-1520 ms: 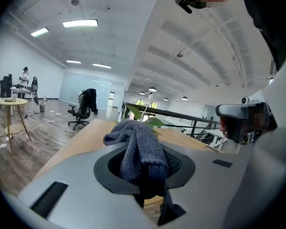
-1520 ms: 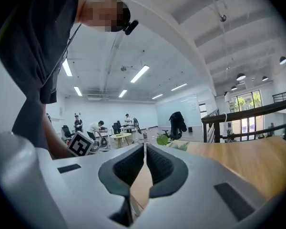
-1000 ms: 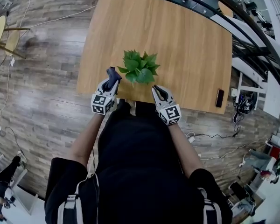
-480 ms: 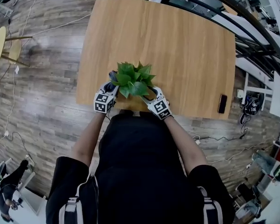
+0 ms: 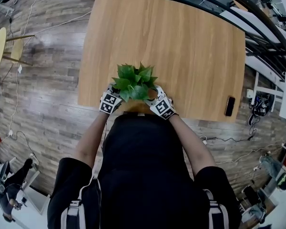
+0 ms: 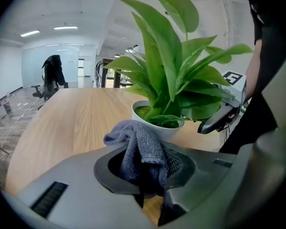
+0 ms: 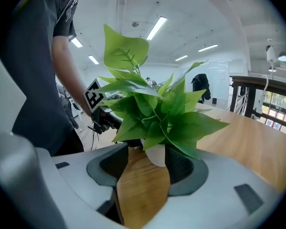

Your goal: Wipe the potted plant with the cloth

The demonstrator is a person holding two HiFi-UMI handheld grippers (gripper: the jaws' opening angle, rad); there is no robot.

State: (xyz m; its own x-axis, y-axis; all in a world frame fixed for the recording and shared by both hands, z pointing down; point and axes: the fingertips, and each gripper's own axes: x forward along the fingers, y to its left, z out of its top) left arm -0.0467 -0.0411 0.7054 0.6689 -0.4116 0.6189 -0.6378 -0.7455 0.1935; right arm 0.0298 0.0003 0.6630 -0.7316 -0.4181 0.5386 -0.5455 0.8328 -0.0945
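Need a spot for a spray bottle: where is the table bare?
Bare: the table beyond the potted plant, and the stretch between it and the phone by the right front edge. Crowded: the near edge, where the left gripper with the cloth and the right gripper, jaws just opened, pot between them, flank the plant.

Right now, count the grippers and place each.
2. The left gripper, shut on the cloth, is left of the plant; the right gripper, jaws just opened, is right of it.

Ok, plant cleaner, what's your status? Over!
Left gripper shut on grey cloth, beside the pot. Right gripper just opened, pot ahead of its jaws, ungripped. Nothing between cloth and leaves.
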